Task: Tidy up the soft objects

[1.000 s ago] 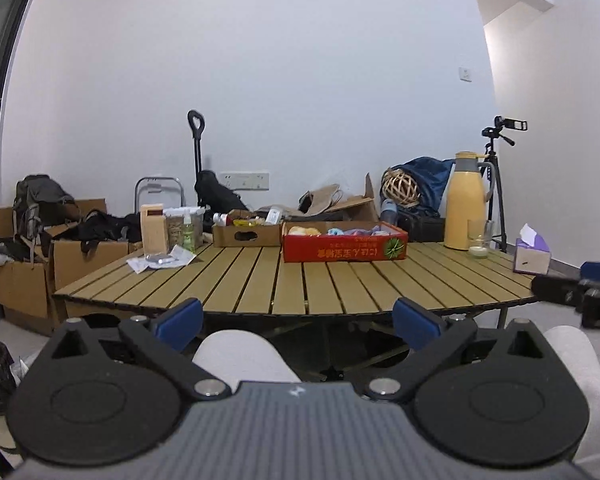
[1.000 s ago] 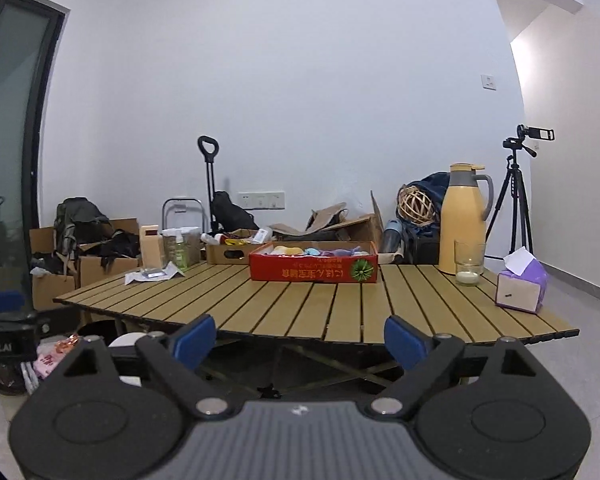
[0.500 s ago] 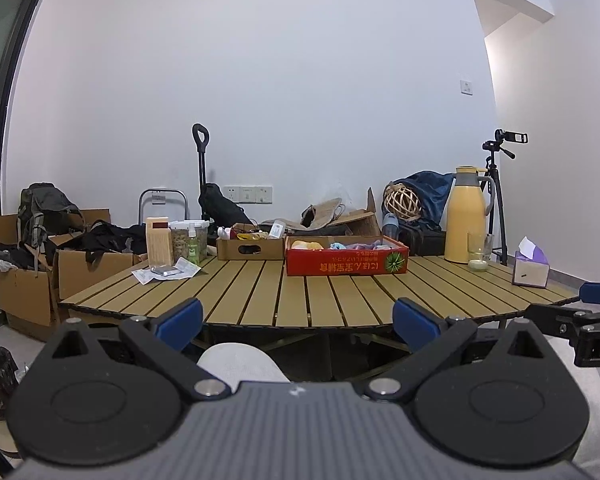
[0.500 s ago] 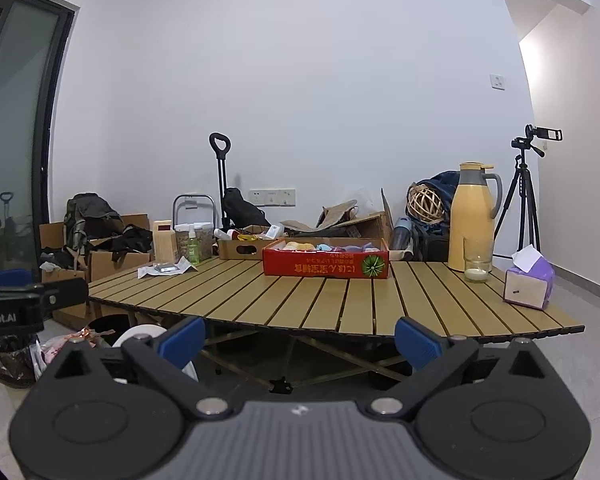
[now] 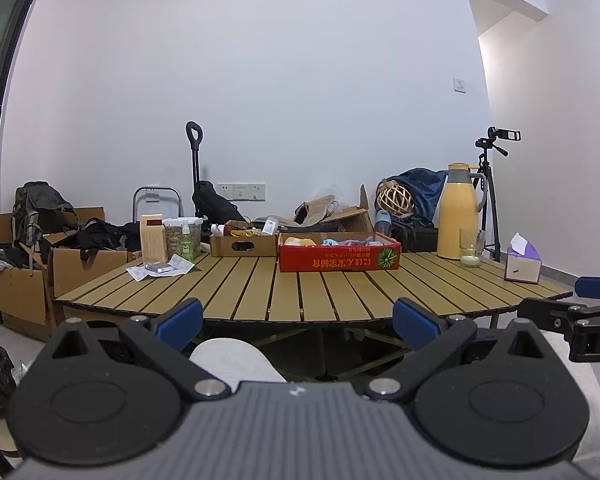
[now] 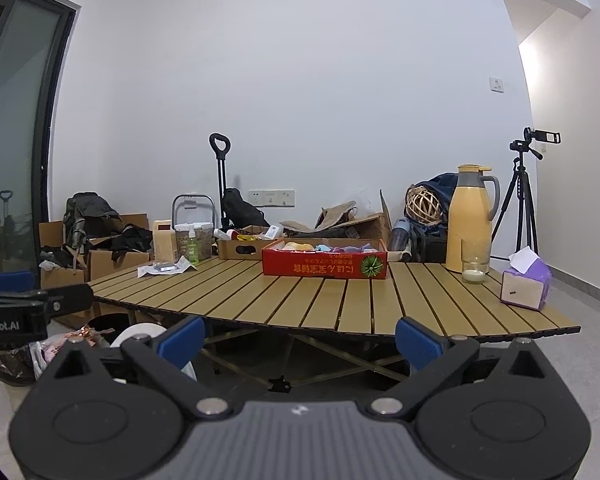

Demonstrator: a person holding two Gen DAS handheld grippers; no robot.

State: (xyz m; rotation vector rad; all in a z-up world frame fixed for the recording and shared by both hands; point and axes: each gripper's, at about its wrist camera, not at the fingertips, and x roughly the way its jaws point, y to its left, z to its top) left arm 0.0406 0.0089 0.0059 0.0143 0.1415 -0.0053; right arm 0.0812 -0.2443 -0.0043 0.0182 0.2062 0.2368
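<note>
Both grippers point almost level at a slatted wooden table from its near edge; the left gripper and right gripper stand spread wide, holding nothing; soft toys lie in a red cardboard box at the table's far side, well apart from both.

We see a slatted table ahead of us, with a box of soft toys at its far middle. Left of it sits a smaller carton, and further left a jar and papers. To the right stand a flask, a glass before it, and a tissue box near the edge. A tripod stands behind.
</note>
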